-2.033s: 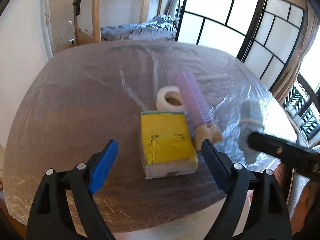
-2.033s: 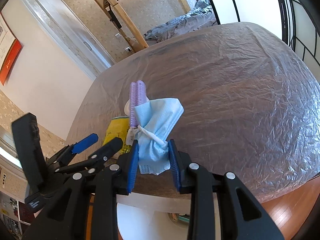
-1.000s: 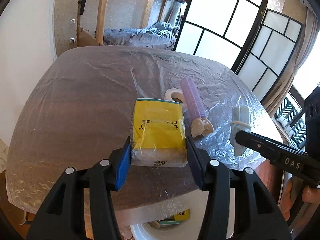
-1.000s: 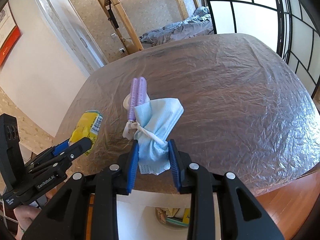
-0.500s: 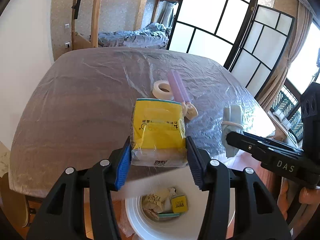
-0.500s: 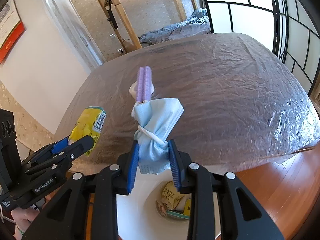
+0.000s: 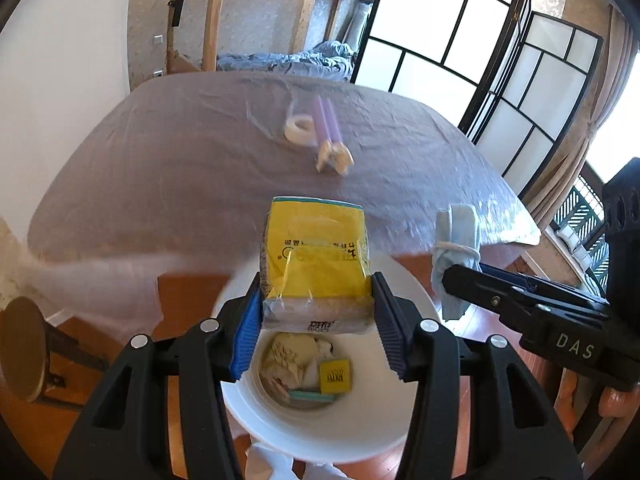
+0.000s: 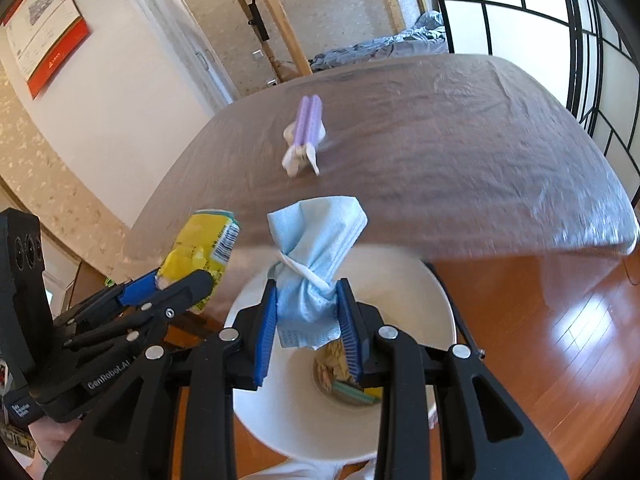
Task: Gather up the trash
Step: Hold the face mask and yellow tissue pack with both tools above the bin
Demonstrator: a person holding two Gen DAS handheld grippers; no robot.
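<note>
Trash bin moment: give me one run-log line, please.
left gripper: shut on yellow tissue pack | right gripper: shut on blue face mask | both above white trash bin | nothing released

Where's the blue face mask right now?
In the right wrist view, the blue face mask is clamped in the right tool, directly above the white bin.
</note>
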